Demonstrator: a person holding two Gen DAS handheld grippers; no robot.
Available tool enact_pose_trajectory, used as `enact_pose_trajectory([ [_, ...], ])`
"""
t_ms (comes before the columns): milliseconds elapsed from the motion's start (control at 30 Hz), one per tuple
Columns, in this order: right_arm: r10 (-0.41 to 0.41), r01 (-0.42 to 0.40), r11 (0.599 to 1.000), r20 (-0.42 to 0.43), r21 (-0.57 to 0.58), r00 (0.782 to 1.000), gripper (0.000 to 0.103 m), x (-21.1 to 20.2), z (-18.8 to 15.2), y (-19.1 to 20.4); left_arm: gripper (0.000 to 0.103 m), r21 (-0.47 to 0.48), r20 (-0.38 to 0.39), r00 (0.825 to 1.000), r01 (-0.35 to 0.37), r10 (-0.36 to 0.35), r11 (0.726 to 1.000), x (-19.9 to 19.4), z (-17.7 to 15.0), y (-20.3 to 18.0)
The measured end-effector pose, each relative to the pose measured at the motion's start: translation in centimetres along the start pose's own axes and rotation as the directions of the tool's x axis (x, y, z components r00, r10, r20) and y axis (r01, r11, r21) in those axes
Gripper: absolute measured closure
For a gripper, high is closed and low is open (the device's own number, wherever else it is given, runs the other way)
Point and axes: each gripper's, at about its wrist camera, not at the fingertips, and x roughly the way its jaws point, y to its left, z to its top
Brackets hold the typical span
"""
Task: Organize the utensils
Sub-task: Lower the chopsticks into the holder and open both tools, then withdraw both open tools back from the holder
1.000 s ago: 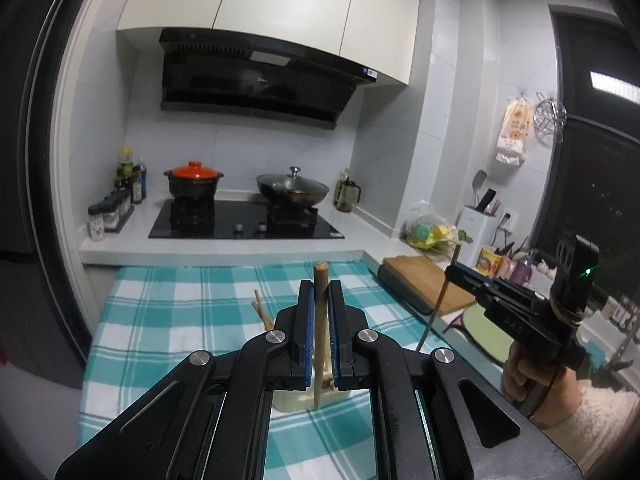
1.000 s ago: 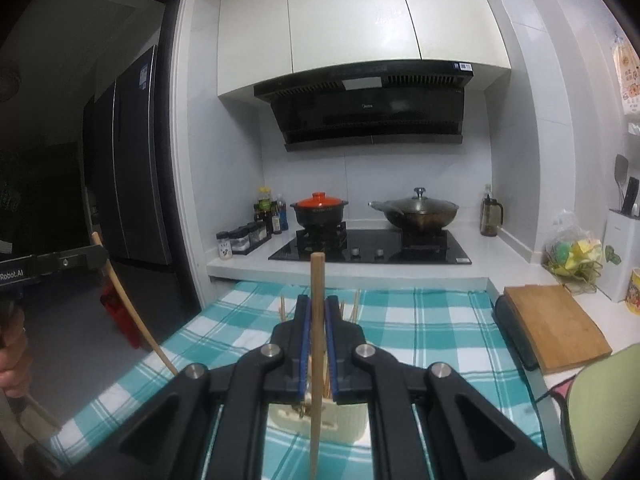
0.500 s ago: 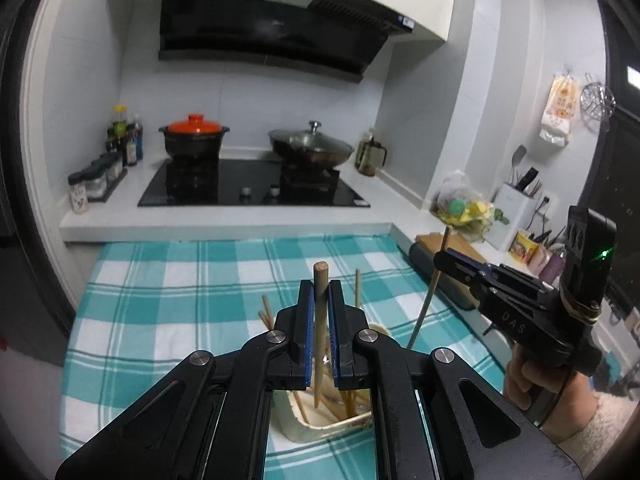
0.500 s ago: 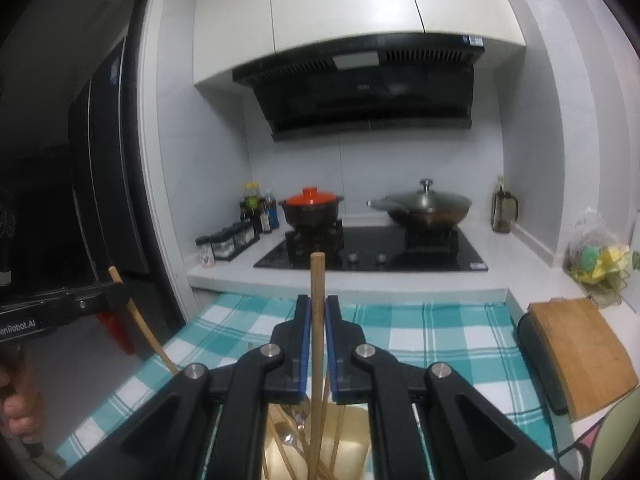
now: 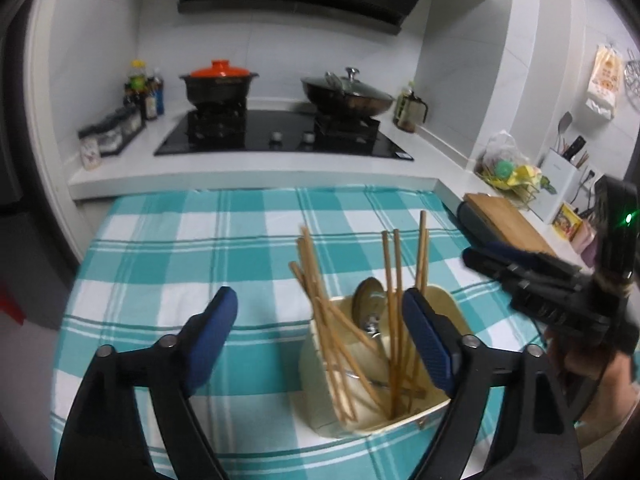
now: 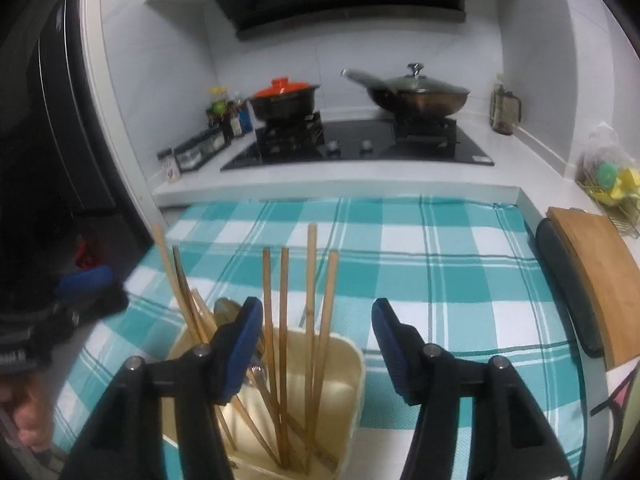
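With both my left gripper (image 5: 316, 336) and right gripper (image 6: 318, 340) just opened and empty above the cream holder (image 5: 320, 400) on the checked cloth (image 5: 160, 240), the chopsticks (image 6: 284, 320) stood inside, so lifting straight up seemed safest.

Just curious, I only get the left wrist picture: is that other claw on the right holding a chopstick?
Observer: No. The right claw has just been opening; chopsticks stand loose inside it, none gripped.
Visitor: Where is it?
Observer: Its left finger is over the cream holder, its right finger over the checked cloth.
Visitor: Anyone on my side?
Observer: A hand at the lower left holds a black handle.
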Motion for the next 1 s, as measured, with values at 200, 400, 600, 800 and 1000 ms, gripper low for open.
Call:
enact_pose_trajectory([
  [200, -0.069, 0.07, 0.998, 0.111, -0.008, 0.991, 0.034, -5.2, -0.4, -0.6, 0.002, 0.068, 0.117, 0.986, -0.129, 0.121, 0.989, -5.2, -3.0, -0.9],
  [400, -0.058, 0.062, 0.998, 0.163, -0.023, 0.985, 0.021, -10.6, -3.0, 1.1, 0.0, 0.079, 0.217, 0.96, -0.199, 0.178, 0.977, -10.3, -6.2, -3.3],
  [600, -0.027, 0.031, 0.999, 0.103, -0.036, 0.994, 0.017, -14.0, -6.9, 3.4, 0.0, 0.07, 0.211, 0.962, -0.194, 0.175, 0.979, -13.4, -8.4, -5.2],
  [800, -0.038, 0.045, 0.997, 0.107, -0.064, 0.994, 0.016, -16.9, -10.5, 5.1, 0.0, 0.113, 0.196, 0.937, -0.315, 0.29, 0.942, -14.3, -10.7, -7.2],
  [1000, -0.071, 0.079, 0.996, 0.145, -0.052, 0.987, 0.016, -19.4, -13.0, 5.2, 0.0, 0.07, 0.136, 0.952, -0.284, 0.273, 0.956, -15.0, -13.0, -7.2],
])
